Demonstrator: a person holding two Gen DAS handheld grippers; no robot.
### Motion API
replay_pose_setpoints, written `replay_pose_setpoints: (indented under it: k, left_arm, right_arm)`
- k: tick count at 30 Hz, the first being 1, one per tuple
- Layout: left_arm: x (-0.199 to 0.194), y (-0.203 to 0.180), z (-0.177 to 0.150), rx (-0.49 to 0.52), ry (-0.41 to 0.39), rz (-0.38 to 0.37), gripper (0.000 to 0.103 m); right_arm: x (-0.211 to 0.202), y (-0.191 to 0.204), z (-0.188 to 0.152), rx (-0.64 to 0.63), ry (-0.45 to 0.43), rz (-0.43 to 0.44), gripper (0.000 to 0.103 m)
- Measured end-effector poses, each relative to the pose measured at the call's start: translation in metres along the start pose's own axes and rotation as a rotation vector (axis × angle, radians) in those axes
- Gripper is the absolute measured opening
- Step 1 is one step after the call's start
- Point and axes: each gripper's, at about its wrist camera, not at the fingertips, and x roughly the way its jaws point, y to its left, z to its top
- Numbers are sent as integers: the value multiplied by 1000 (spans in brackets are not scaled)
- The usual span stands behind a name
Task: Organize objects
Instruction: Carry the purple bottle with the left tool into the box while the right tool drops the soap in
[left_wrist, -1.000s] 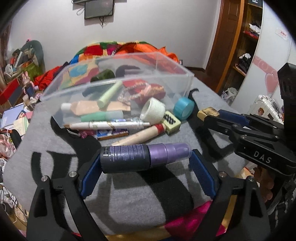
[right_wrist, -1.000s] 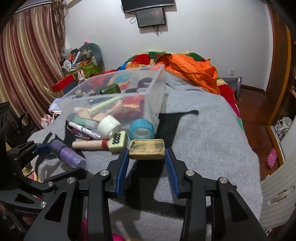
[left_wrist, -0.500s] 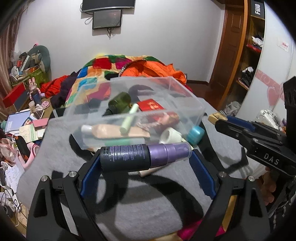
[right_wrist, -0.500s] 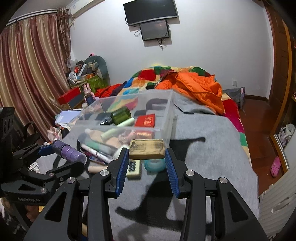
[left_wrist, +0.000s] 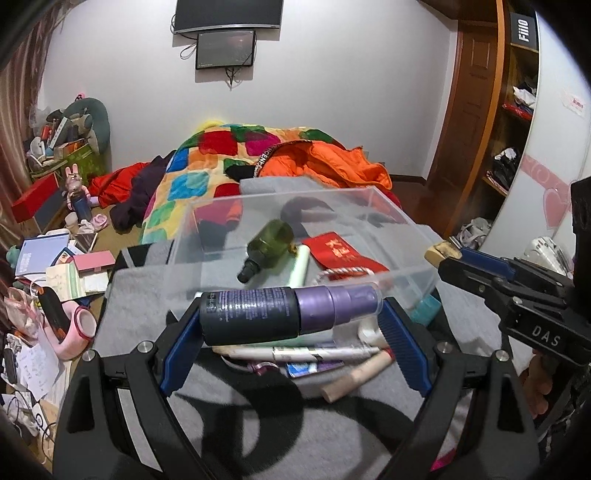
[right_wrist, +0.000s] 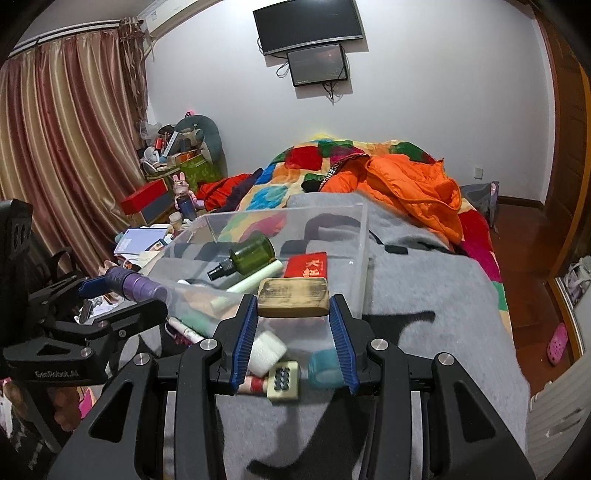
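- Purple spray bottle (left_wrist: 288, 312) clamped lengthwise in left gripper (left_wrist: 291, 325); wooden block (right_wrist: 293, 297) pinched in right gripper (right_wrist: 293, 332), both raised before the bin.
- Loose tubes (left_wrist: 325, 352) remain on grey blanket (right_wrist: 424, 317).
- Clear bin (left_wrist: 417, 236) beyond, partly filled.

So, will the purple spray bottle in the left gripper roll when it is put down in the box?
Probably yes. The purple spray bottle is round and held sideways in the left gripper, so it may roll. Its smooth surface looks slippery. The clear box walls should stop it.
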Motion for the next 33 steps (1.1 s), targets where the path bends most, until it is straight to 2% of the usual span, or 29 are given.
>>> replay_pose_setpoints:
  k: [7,18,33]
  left_arm:
    - [17,15,13,-12,3,16,91]
    - [56,27,26,-14,62,11,91]
    - [74,33,25,-34,114,-23,93]
  right_arm:
    - [15,3,11,-6,3,-1,36]
    - [52,6,23,7,55,3,36]
    - [71,15,23,-19,101,-2,37]
